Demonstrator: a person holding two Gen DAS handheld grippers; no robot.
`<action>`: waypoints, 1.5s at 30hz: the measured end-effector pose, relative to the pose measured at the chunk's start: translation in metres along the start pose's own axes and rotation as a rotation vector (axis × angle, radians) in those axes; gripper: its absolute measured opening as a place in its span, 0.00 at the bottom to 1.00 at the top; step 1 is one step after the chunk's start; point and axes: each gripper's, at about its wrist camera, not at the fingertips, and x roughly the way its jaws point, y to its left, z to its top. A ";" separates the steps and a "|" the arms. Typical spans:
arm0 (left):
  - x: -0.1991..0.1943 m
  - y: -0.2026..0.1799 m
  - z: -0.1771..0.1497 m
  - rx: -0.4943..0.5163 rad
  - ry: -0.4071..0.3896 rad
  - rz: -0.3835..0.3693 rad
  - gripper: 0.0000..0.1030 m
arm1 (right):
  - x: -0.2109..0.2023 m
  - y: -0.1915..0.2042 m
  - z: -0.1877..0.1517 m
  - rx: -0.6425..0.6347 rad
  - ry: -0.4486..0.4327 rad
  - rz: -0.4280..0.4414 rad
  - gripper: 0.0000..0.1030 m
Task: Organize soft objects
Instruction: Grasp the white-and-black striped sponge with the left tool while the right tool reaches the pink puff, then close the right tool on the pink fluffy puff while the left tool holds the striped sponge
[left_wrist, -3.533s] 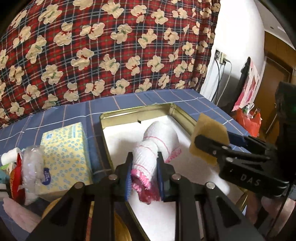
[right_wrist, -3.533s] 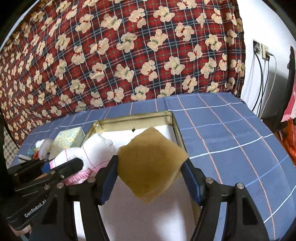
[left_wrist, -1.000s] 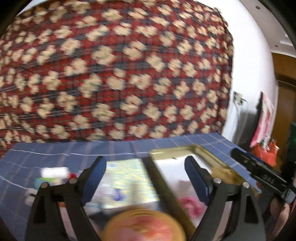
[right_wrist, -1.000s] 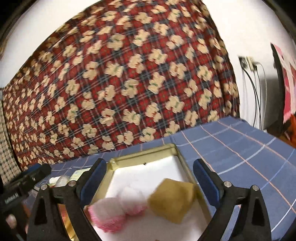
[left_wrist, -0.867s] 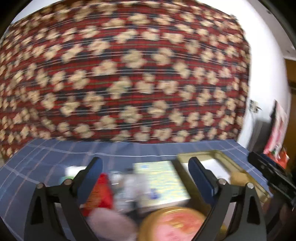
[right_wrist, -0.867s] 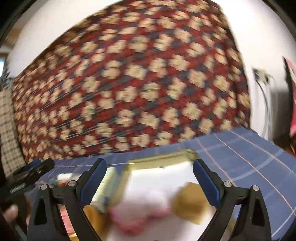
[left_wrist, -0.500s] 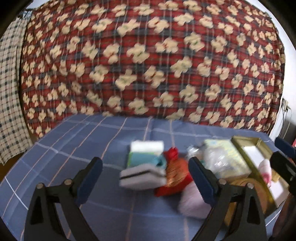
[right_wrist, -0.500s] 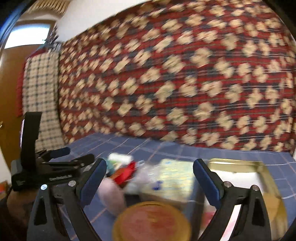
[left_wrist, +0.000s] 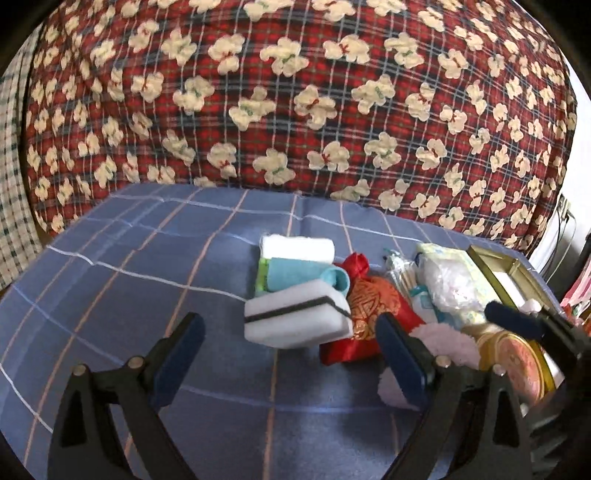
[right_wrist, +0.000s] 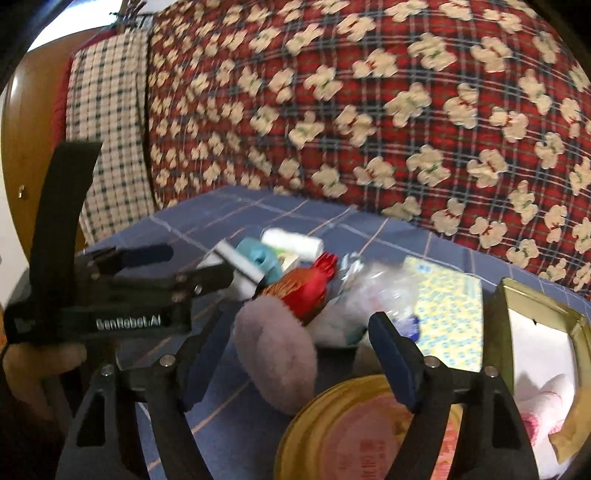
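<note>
Ahead of you a red plaid teddy-bear cloth (left_wrist: 295, 92) rises behind the blue-checked bench (left_wrist: 129, 266), with a white wall (left_wrist: 580, 206) at the right.

The surface (left_wrist: 110, 280) wears a blue cloth with thin white and orange lines. Right of centre in the left wrist view, a cluster lies on it: a white sponge (left_wrist: 295, 321) with a dark stripe in front, a blue roll (left_wrist: 306, 275) and a white roll (left_wrist: 297, 245) behind, a red pouch (left_wrist: 369, 306) just right. Further right sit a pink puff (left_wrist: 447, 347), a yellow tissue pack (left_wrist: 465, 269), a round tin (left_wrist: 513, 360) and a gold tray (left_wrist: 491, 256) at the frame's right edge.
</note>
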 end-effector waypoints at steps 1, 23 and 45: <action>0.002 0.002 0.001 -0.013 0.009 0.000 0.92 | 0.004 0.002 -0.001 -0.013 0.018 0.000 0.70; 0.013 0.005 0.004 -0.060 0.052 -0.103 0.54 | 0.017 0.011 -0.006 -0.032 0.063 0.048 0.24; -0.011 -0.007 0.003 0.018 -0.079 -0.035 0.54 | -0.003 0.007 -0.007 -0.009 -0.052 0.042 0.23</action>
